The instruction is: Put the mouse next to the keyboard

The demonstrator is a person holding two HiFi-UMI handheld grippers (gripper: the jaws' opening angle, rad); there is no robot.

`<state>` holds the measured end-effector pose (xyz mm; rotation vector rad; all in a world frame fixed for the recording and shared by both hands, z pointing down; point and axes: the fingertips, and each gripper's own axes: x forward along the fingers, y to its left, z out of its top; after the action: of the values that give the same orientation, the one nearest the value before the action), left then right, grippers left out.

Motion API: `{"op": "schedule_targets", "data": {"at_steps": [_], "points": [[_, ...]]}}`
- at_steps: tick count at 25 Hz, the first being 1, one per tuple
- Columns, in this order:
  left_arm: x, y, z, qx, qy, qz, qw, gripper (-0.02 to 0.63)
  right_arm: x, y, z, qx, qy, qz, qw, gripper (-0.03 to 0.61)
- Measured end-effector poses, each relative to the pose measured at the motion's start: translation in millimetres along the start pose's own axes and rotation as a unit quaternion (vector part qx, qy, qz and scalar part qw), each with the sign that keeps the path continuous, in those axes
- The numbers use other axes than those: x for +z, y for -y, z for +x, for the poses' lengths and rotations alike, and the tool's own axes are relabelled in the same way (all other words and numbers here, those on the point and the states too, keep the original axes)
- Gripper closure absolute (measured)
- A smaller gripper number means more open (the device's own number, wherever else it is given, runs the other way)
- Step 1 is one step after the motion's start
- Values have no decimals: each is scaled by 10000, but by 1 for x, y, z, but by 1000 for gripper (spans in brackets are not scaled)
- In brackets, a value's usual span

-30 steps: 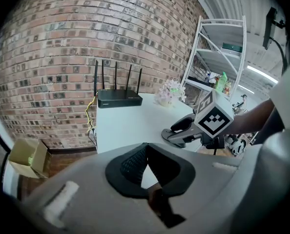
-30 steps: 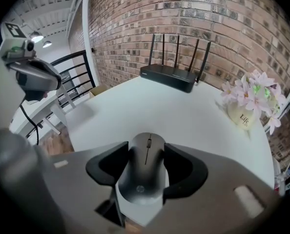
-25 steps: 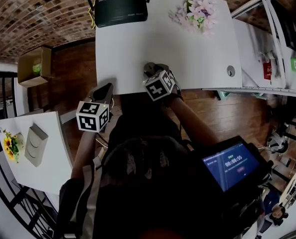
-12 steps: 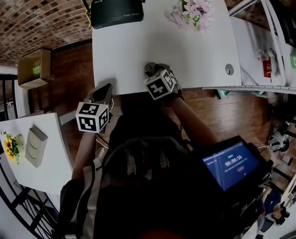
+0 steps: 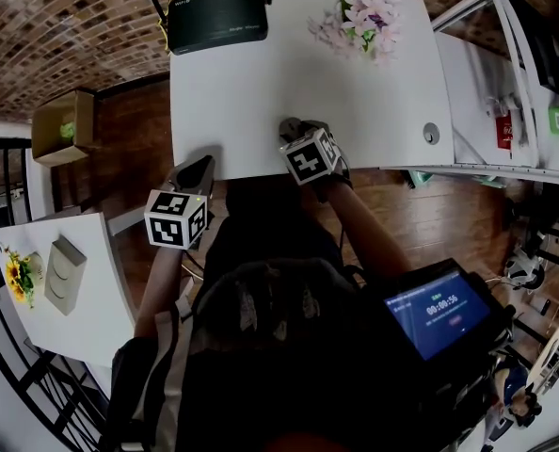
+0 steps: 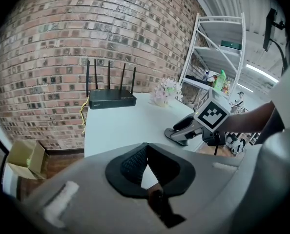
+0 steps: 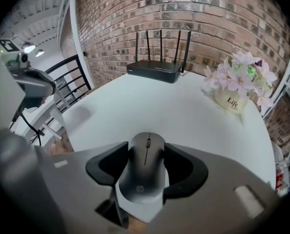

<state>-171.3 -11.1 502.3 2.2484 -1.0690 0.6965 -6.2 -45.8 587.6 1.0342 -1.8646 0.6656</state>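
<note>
Carry step: my right gripper pinches the mouse at the white table's near edge, mid-frame in head view; the left gripper, lower left, is pressed together and empty; no keyboard is in view, so I must find it before setting down.

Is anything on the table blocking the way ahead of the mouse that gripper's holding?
Nothing visible does. The right gripper is shut on the mouse at the near edge of the table, whose white top ahead is bare. The router stands at the far edge, the flower pot far right. No keyboard is in view.
</note>
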Motion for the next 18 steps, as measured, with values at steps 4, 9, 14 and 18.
{"op": "schedule_targets", "data": {"at_steps": [4, 9, 14, 18], "points": [[0, 0, 0, 55, -36, 2, 10000, 611, -2, 6, -3, 15, -18, 42, 10000, 345], [-2, 5, 4, 63, -119, 24, 9999, 611, -8, 13, -6, -21, 22, 18, 10000, 345], [5, 13, 12, 18, -136, 101, 9999, 611, -16, 24, -12, 48, 24, 102, 9999, 346], [10, 23, 18, 23, -158, 157, 9997, 611, -17, 34, -23, 274, 188, 535, 9980, 356]]}}
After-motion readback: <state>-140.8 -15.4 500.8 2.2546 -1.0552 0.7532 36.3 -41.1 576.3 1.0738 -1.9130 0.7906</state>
